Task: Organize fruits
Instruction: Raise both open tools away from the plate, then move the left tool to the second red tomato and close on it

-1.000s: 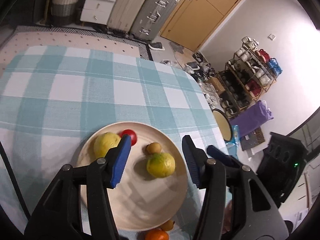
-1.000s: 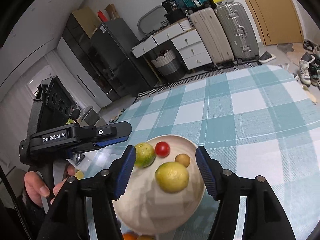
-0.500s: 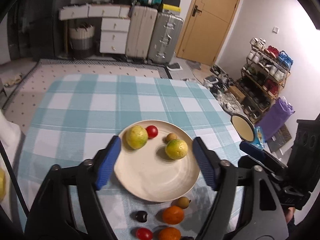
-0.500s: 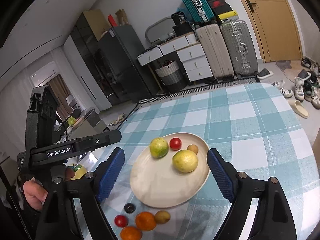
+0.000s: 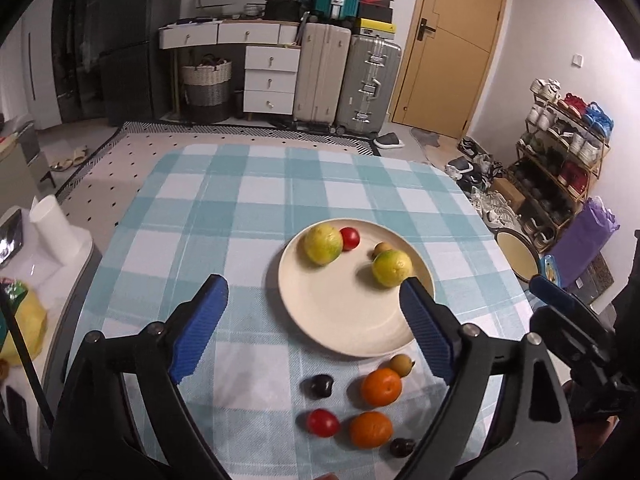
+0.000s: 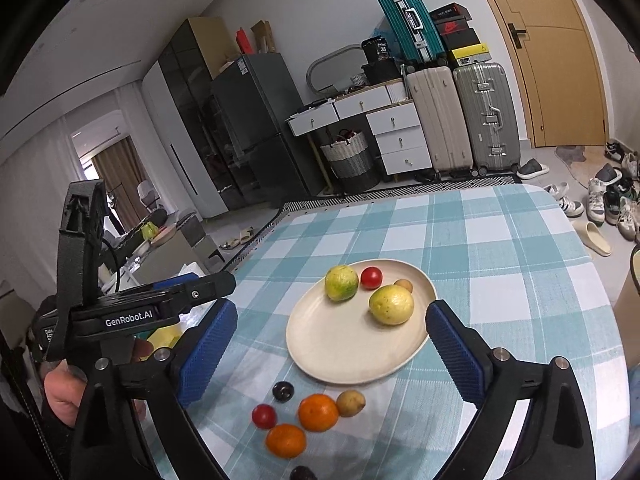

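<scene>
Four fruits already sit on the round cream plate [image 5: 344, 332]: two yellow-green citrus [image 5: 322, 243], a small red tomato [image 5: 350, 239] and a little tan fruit [image 5: 382, 248]. Left on the blue-checked surface [image 5: 248, 208], just beside the plate's near rim, are two oranges [image 5: 381, 387], another red tomato [image 5: 322, 423], a tan fruit and two dark ones, possibly plums. So roughly half remains. The left claw [image 5: 312, 328] and right claw [image 6: 330, 346] have both just been opening and now stand wide apart, empty. The left tool reads "GenRobot.AI".

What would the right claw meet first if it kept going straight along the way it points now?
Probably the cream plate, on its bare near part short of the yellow-green fruit. The open right claw frames it; depth is uncertain.
</scene>
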`<action>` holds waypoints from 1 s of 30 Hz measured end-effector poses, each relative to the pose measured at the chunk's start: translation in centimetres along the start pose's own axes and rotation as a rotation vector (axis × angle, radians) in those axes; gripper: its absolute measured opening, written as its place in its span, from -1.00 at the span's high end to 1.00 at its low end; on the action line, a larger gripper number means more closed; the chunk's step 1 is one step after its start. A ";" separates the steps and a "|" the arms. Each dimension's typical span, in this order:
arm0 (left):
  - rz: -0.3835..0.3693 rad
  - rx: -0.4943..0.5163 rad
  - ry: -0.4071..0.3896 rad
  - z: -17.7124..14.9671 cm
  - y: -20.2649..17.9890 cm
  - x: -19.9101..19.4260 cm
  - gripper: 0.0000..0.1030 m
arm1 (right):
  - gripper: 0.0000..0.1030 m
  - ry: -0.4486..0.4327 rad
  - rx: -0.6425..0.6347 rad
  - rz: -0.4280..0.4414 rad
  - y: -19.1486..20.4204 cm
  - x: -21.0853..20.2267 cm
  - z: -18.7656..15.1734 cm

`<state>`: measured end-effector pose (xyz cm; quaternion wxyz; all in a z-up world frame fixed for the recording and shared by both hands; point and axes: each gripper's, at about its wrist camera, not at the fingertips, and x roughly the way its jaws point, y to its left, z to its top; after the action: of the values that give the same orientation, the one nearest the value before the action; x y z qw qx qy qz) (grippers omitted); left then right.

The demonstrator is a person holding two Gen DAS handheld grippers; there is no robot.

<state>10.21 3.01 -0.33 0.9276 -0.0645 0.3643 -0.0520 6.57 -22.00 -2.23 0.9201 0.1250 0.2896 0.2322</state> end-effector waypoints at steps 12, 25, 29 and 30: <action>0.061 -0.011 0.027 -4.1 2.8 -0.6 -0.98 | -0.92 0.034 -0.042 -0.028 1.7 -1.0 -3.3; 0.032 -0.033 0.203 -10.1 4.0 3.9 -0.98 | -0.92 0.107 -0.045 -0.041 2.1 -0.1 -7.2; 0.005 -0.032 0.245 -10.9 3.8 5.2 -0.98 | -0.92 0.126 -0.052 -0.049 2.1 0.3 -8.1; 0.000 -0.035 0.252 -11.0 3.8 5.4 -0.98 | -0.92 0.130 -0.055 -0.051 2.2 0.4 -8.3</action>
<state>6.81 5.08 -12.54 0.8731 -0.0734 0.4790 -0.0533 1.18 -19.15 -8.25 0.9080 0.0771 0.3456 0.2241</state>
